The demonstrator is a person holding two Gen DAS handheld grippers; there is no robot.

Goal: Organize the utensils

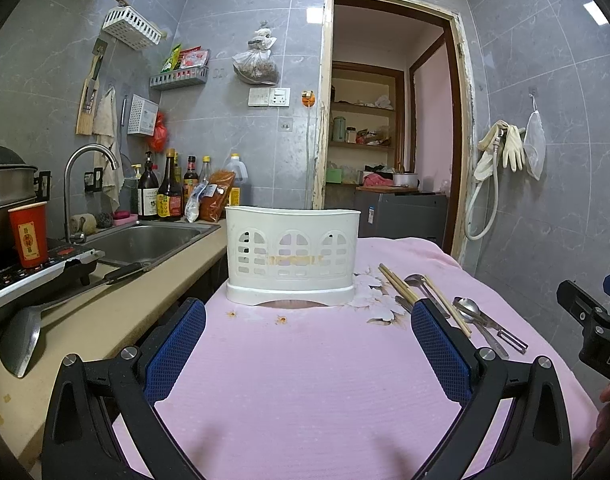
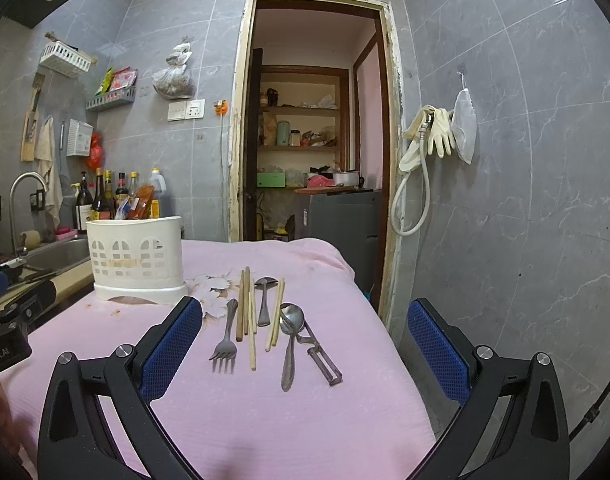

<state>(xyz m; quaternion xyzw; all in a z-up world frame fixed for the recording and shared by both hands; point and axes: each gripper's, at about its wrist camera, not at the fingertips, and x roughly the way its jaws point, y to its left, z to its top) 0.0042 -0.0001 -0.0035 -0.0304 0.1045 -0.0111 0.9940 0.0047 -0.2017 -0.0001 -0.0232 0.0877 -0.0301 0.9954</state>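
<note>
steel fork (image 2: 225, 340) lies lengthwise, tines toward camera.

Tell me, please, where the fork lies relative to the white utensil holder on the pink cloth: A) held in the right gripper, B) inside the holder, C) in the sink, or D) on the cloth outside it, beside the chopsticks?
D: the fork lies flat on the pink cloth beside the chopsticks, apart from the white utensil holder; the right gripper is open and empty.

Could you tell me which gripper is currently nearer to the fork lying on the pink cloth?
Right. The right gripper faces the fork, which lies just inside its left finger. The left gripper faces the white caddy, with the utensils off to its right.
</note>
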